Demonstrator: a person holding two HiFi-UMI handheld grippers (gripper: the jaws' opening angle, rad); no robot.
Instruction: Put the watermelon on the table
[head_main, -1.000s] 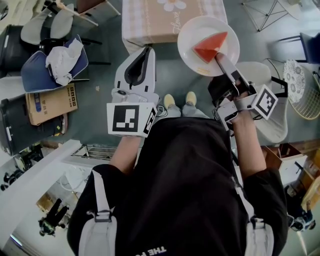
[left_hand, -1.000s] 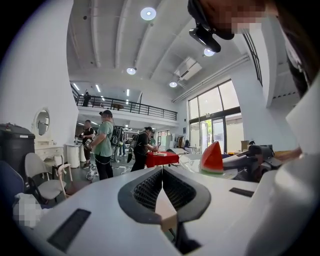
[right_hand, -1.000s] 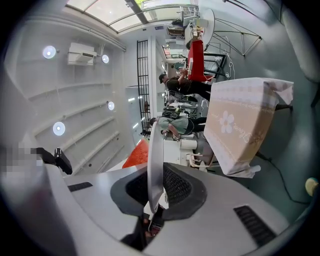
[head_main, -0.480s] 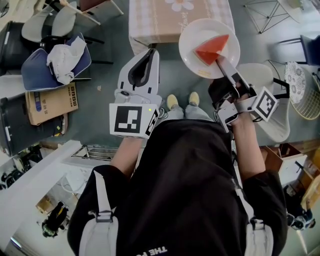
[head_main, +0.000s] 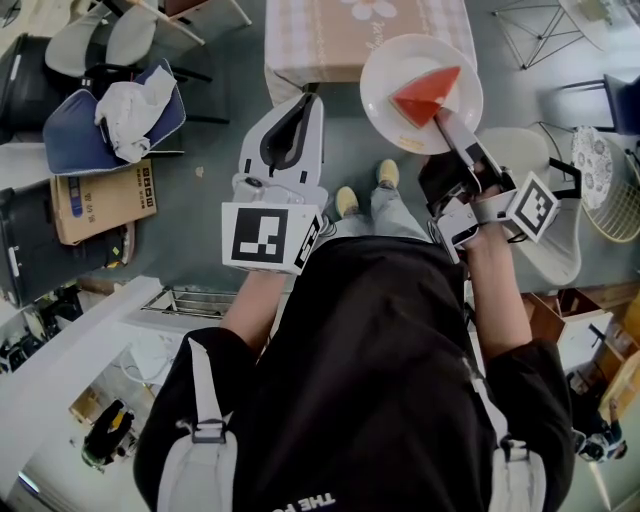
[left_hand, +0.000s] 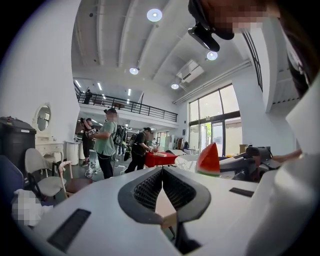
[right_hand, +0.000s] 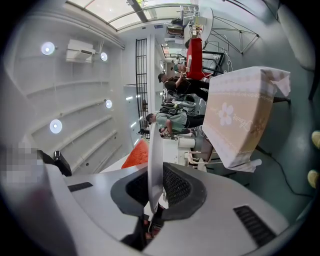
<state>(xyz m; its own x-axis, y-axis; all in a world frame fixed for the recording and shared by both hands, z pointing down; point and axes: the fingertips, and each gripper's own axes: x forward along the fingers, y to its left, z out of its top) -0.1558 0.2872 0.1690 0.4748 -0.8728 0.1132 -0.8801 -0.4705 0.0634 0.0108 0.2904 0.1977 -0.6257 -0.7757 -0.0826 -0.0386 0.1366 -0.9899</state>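
Note:
A red watermelon wedge (head_main: 425, 95) lies on a round white plate (head_main: 400, 125). My right gripper (head_main: 441, 117) is shut on the plate's near rim and holds it out level over the floor, just short of the table (head_main: 340, 35) with a checked, flowered cloth. In the right gripper view the plate (right_hand: 155, 150) runs edge-on between the pads, with the wedge (right_hand: 137, 155) behind it and the table (right_hand: 240, 115) ahead. My left gripper (head_main: 297, 105) is shut and empty, left of the plate. The left gripper view shows the wedge (left_hand: 209, 160) to its right.
Left of the table are chairs (head_main: 95, 45), a blue cushion with a white cloth (head_main: 110, 115) and a cardboard box (head_main: 105, 205). A white seat (head_main: 540, 230) stands at the right. The person's feet (head_main: 365, 190) are on the grey floor. People (left_hand: 107, 142) stand in the background.
The person has stepped toward the table. Both grippers and the plate have edged a little closer to it. Neither grip has changed.

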